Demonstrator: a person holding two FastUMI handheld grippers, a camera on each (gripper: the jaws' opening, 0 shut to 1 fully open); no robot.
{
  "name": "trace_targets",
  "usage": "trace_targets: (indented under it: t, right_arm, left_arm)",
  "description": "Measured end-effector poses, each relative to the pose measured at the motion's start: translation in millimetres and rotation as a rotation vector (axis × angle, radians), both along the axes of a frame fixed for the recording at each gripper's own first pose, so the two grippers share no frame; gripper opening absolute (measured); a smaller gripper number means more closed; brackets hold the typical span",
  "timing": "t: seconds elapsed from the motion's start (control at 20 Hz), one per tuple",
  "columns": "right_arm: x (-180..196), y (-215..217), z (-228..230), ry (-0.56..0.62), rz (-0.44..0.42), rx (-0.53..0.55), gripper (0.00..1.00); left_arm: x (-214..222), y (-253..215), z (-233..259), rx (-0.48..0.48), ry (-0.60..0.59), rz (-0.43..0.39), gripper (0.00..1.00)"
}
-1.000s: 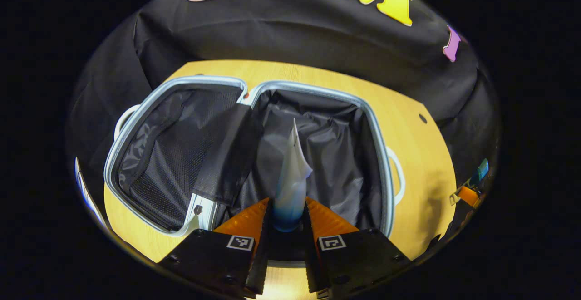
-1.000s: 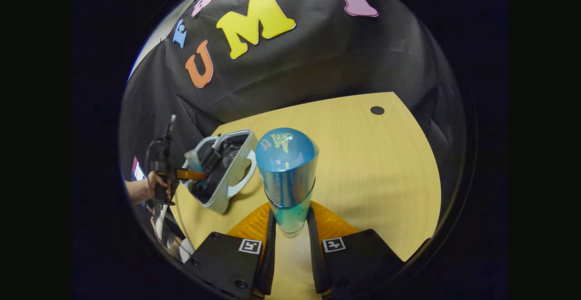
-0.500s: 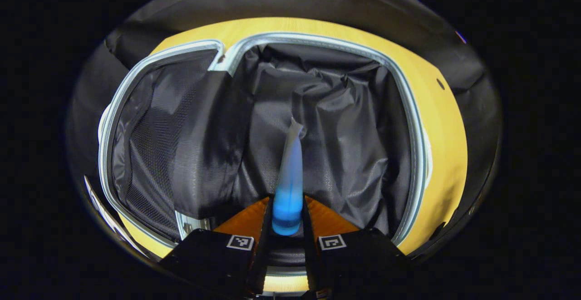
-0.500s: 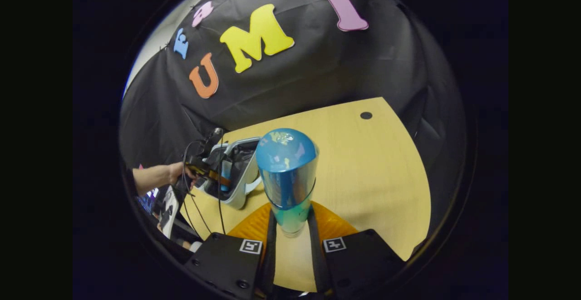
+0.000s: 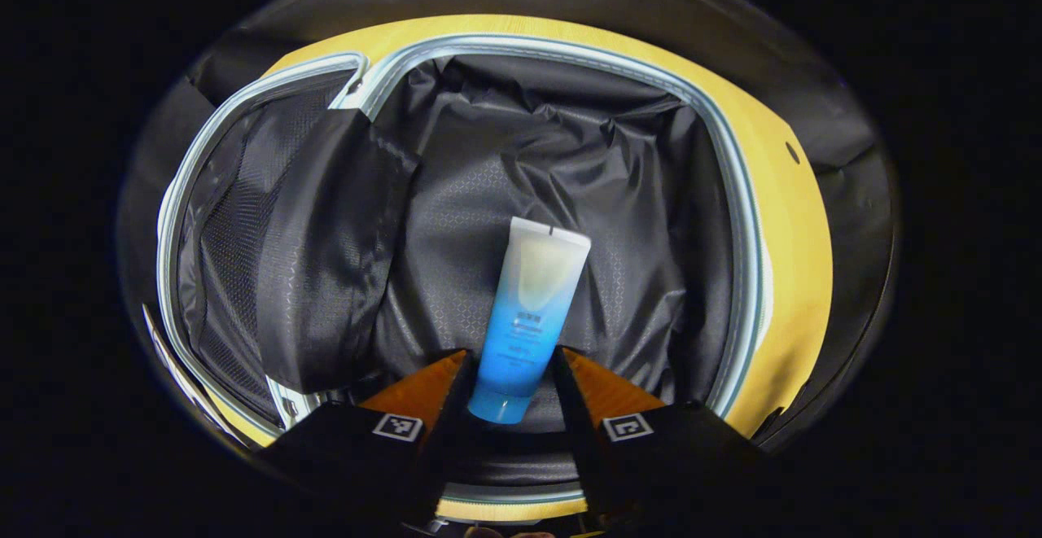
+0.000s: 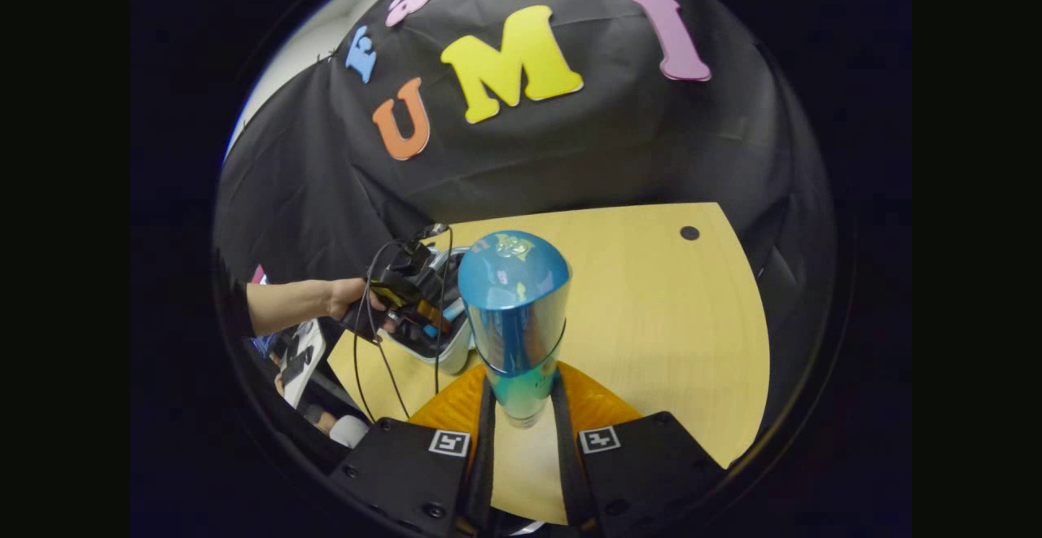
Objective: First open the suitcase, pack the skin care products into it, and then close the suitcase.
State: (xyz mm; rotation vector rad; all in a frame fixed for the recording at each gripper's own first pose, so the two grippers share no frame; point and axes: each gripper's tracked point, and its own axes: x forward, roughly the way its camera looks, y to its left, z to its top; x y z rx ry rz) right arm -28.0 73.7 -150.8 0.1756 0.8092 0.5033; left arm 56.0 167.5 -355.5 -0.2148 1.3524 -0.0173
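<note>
Suitcase (image 5: 737, 220) lies open on the wooden tabletop (image 5: 802, 277), its two halves spread side by side with a pale zip rim running round each. In the left gripper view the right-hand half is lined with crumpled black cloth, and a skin care tube (image 5: 529, 310) lies flat on that lining. The tube is whitish at its flat crimped end and blue toward its cap, which points at the camera. A few lines of small print sit on the blue part, too small to read. The other half of the suitcase has a black mesh pocket (image 5: 236, 229), and a loose black fabric flap (image 5: 326, 253) hangs across the join between the halves.

The left hand-held gripper (image 5: 509, 375) hangs over the cap end of the tube with its fingers spread apart, one on each side, neither pressing on it.

In the right gripper view the right hand-held gripper (image 6: 521, 395) is clamped on a shiny blue bottle (image 6: 514, 310) with a rounded cap, held upright above the tabletop (image 6: 667, 318). Reflections mark the cap; no writing can be made out on it. Farther off, to the left, a person's hand (image 6: 346, 298) holds the left hand-held gripper (image 6: 407, 294) with its trailing cables over the suitcase (image 6: 452, 351), whose pale shell shows just behind the bottle.
</note>
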Motion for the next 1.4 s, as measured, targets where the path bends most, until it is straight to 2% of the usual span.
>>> trace_targets:
  t: [0.15,0.35,0.5,0.6,0.75,0.9,1.15,1.25,1.3,1.35,1.4]
  right_arm:
    - [18,50,4,0.042,0.093,-0.002,0.29]
    - [45,150,-14,0.147,0.202,0.059,0.32]
    - [59,216,-56,0.263,0.244,0.041,0.32]
    - [63,246,-88,0.340,0.239,0.009,0.32]
    - [67,268,-134,0.457,0.167,-0.073,0.32]
    - [71,271,-175,0.578,0.063,-0.169,0.32]
    - [86,273,-214,0.738,-0.129,-0.228,0.32]
    - [92,277,-222,0.759,-0.181,-0.249,0.32]
    - [94,276,-225,0.762,-0.198,-0.269,0.29]
    - [94,274,-229,0.763,-0.212,-0.298,0.32]
    - [95,271,-231,0.763,-0.229,-0.318,0.29]
  left_arm:
    - [-5,0,26,-0.040,-0.132,0.028,0.97]
    - [-33,13,78,-0.135,-0.385,0.072,0.97]
    - [-72,52,104,-0.099,-0.521,0.112,0.97]
    - [-96,74,118,-0.093,-0.580,0.157,0.97]
    - [-126,93,126,-0.095,-0.629,0.213,0.97]
    - [-145,101,144,-0.102,-0.696,0.227,0.97]
    - [-151,113,156,-0.109,-0.748,0.264,0.97]
    - [-149,118,157,-0.108,-0.752,0.271,0.97]
    - [-147,121,159,-0.111,-0.757,0.273,0.97]
    - [-146,123,162,-0.116,-0.765,0.273,0.97]
    - [-145,125,163,-0.117,-0.773,0.271,0.98]
